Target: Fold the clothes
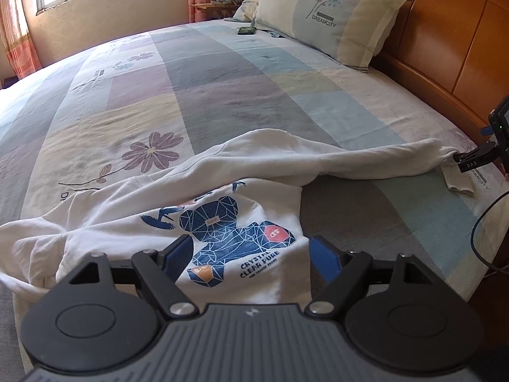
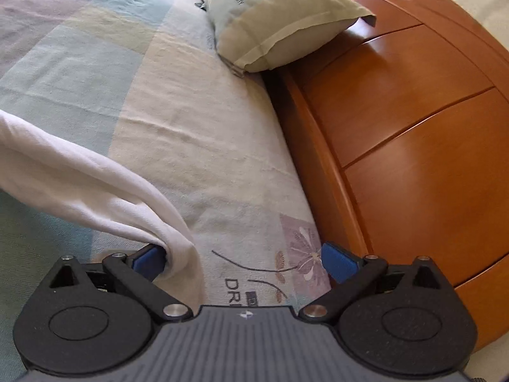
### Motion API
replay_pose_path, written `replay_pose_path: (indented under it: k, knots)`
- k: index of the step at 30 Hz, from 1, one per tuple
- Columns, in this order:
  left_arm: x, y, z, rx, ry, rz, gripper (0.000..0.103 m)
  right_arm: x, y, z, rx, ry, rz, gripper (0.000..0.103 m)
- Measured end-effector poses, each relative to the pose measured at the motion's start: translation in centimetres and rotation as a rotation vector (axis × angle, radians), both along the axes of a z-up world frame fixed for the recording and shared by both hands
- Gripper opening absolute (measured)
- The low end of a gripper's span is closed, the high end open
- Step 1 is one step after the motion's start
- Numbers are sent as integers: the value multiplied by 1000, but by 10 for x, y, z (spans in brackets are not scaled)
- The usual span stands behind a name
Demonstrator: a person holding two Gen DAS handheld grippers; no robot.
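Left gripper [image 1: 246,256] hovers low over the bed with its blue-padded jaws spread wide, nothing between them, the printed chest of the white long-sleeved sweatshirt with a navy geometric bear print [image 1: 229,232] just beyond its fingertips. Right gripper [image 2: 243,262] is out near the orange wooden headboard [image 2: 413,111], jaws apart too; the sweatshirt's white sleeve [image 2: 95,191] drapes against its left pad only, not pinched. The sweatshirt lies rumpled on the pastel patchwork bedsheet with flower motifs [image 1: 197,95], that sleeve stretched towards the headboard. A matching pillow [image 1: 331,16] sits beyond.
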State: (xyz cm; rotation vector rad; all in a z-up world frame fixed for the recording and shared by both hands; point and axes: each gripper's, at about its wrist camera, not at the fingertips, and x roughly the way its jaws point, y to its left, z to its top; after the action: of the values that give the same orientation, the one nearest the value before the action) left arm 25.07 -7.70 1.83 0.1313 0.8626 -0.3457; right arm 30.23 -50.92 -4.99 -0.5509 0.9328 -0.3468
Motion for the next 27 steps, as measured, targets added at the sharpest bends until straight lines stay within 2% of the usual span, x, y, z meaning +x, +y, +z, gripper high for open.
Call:
replay_pose_path:
  k: [2,6,9,11,16,18,20,23,27]
  knots:
    - [-3,-6,0,3,-2,-17,81,-3,0,-4,104,36,23,103]
    - [-4,-10,-2,22,7,-11,81,-12,-6,-20,348,21,-14,103]
    - [-4,-8,-2,22,10,6,81,-13,-16,-39,423,22,-79,103]
    - [-4,-6,-2,23,12,17,81,-19,-27,-38,462,-2,-120,103]
    - [-5,-3,-3,23,16,46,81,-33,-68,-20,330,-54,-257,103]
    - [-5,-1,-3,24,18,57,81,-36,-87,-17,257,-46,-351,103]
    - [-5,1,-3,24,20,69,81,-41,-96,-13,238,-34,-379,103]
    - [-6,5,-2,25,24,90,81,-53,-86,0,331,-56,-327,103]
    - [-9,12,3,23,27,123,81,-58,-40,17,506,-96,-149,103]
